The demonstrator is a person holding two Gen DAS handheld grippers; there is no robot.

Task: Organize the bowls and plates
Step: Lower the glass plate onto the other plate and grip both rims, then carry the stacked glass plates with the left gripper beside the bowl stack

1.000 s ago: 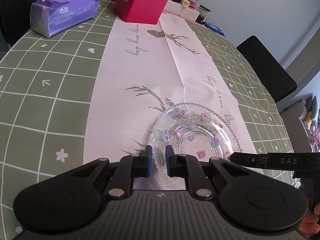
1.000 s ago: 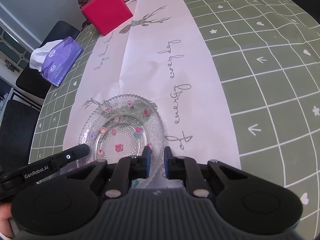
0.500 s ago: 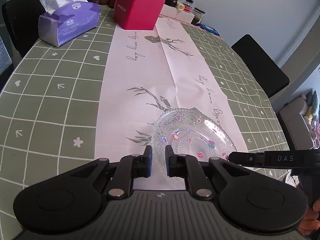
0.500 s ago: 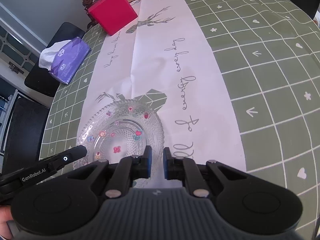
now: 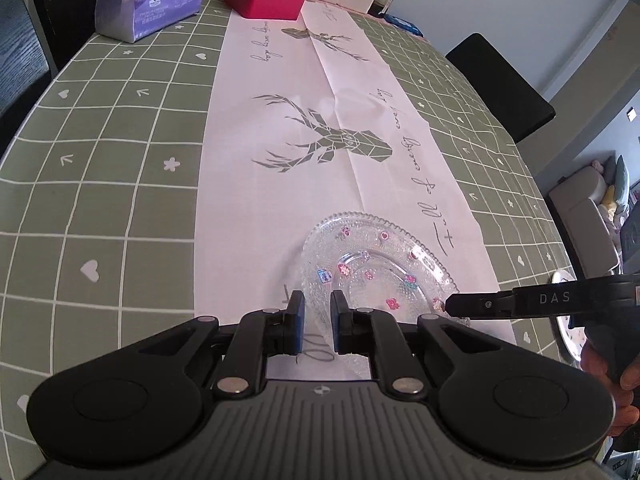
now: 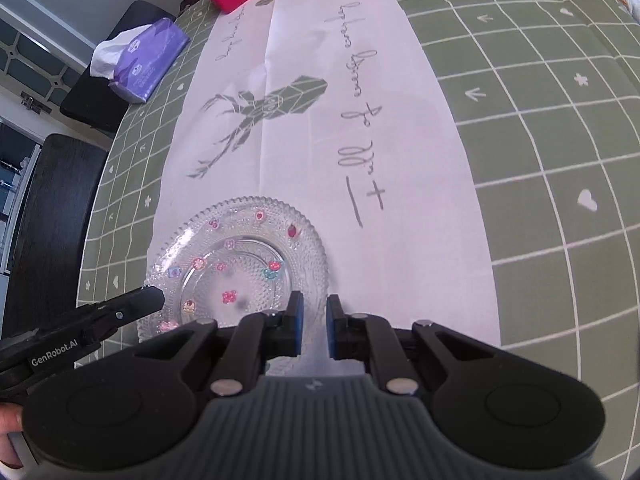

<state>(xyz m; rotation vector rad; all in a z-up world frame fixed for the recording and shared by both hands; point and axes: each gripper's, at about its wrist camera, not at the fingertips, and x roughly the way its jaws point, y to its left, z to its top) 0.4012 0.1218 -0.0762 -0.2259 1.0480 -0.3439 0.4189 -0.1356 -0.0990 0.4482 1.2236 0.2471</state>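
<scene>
Both grippers clamped on the glass plate (image 5: 376, 276), opposite rims: left gripper (image 5: 317, 322) at lower center of its view, right gripper (image 6: 311, 326) likewise. Plate sits lower center, over the white runner (image 5: 304, 152) on the green checked tablecloth (image 5: 100, 184).

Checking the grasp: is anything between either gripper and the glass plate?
Nothing visible. The left gripper and the right gripper each pinch the glass plate directly at its rim, on opposite sides.
</scene>
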